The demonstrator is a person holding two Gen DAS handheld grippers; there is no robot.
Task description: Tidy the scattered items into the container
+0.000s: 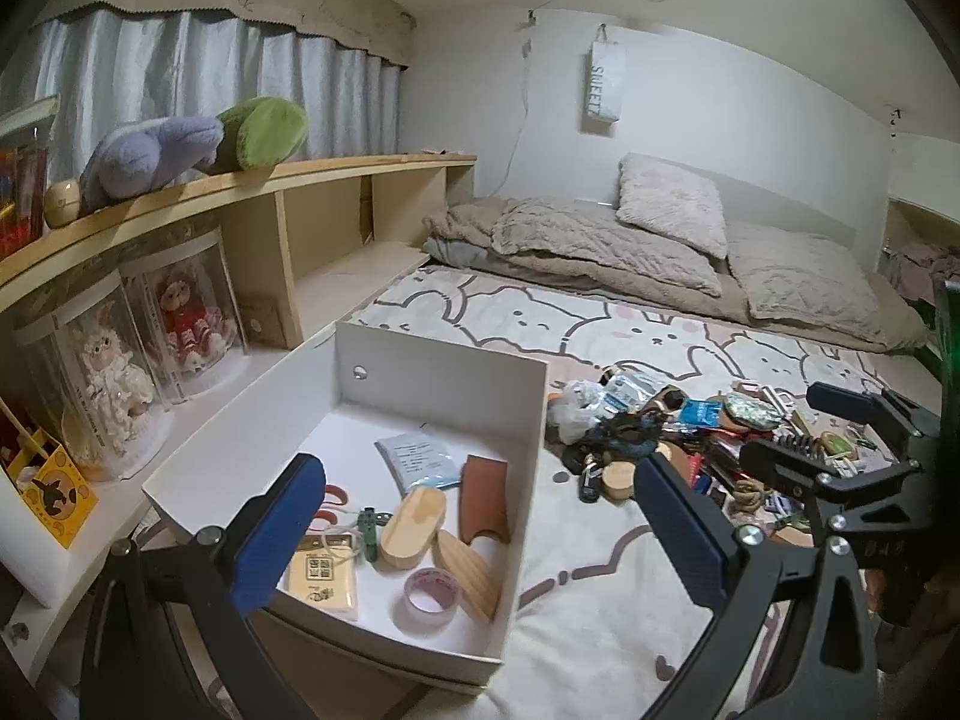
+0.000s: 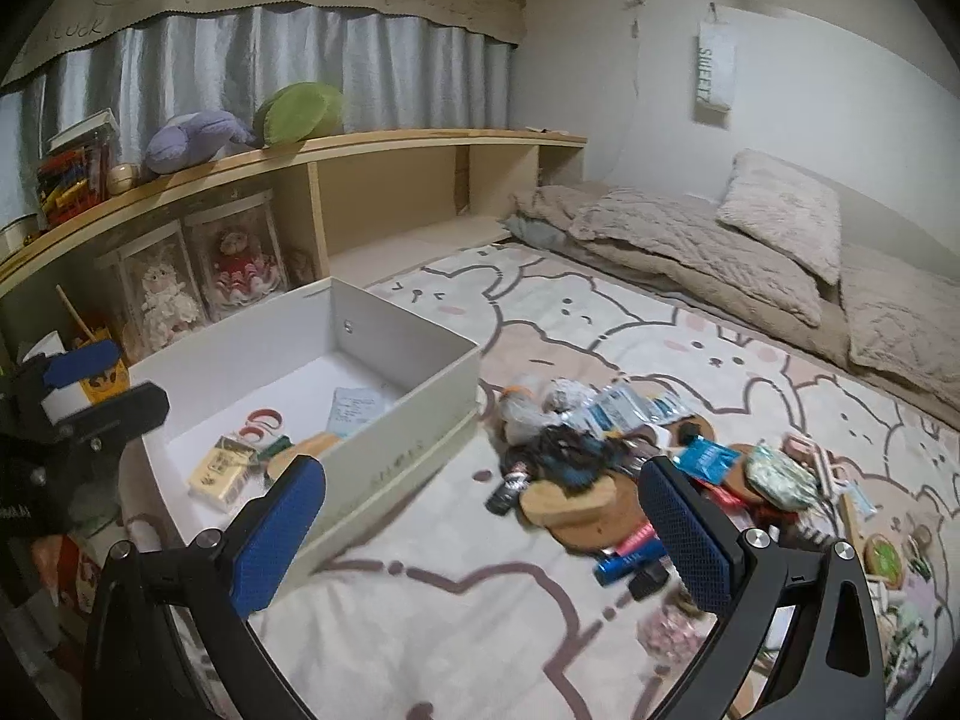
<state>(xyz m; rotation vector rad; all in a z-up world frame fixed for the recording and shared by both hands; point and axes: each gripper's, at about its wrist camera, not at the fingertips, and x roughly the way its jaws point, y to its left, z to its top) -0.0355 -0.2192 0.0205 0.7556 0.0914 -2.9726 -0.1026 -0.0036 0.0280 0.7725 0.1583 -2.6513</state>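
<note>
White card box [image 1: 444,372], lidless, parked near left on the bear-print bedspread [image 2: 480,600], close beside the shelf unit [image 1: 240,180]. Probably set there so that each carry from the heap stays short and the open top faces both tools. Already holds a few pieces on its floor: wooden oval blocks [image 1: 414,519], a tape roll [image 1: 429,594], a brown leather piece [image 1: 486,498], a pale blue packet [image 1: 417,456], a yellow card pack [image 1: 324,576]. Plenty of bare floor left at the far end.

To the right of the box, just apart from its wall: the scattered pile [image 2: 600,462], tangled and overlapping, with packets, a wooden disc [image 2: 576,510] and a blue tube [image 2: 630,558] at its near edge. Looks far from sorted; most of the task seemingly ahead.

Left gripper [image 1: 480,480] hanging over the near end of the box, blue pads spread wide, nothing between them. Reads as a tool with no load, free to go for another piece. Right gripper [image 2: 480,480] likewise spread and empty, aimed at the bedspread between box and pile, its right finger over the near rim of the heap. Likely lined up for a pick there, since loose pieces at the edge come away without dragging the tangle. Worth watching for neighbours snagging on the way up.
</note>
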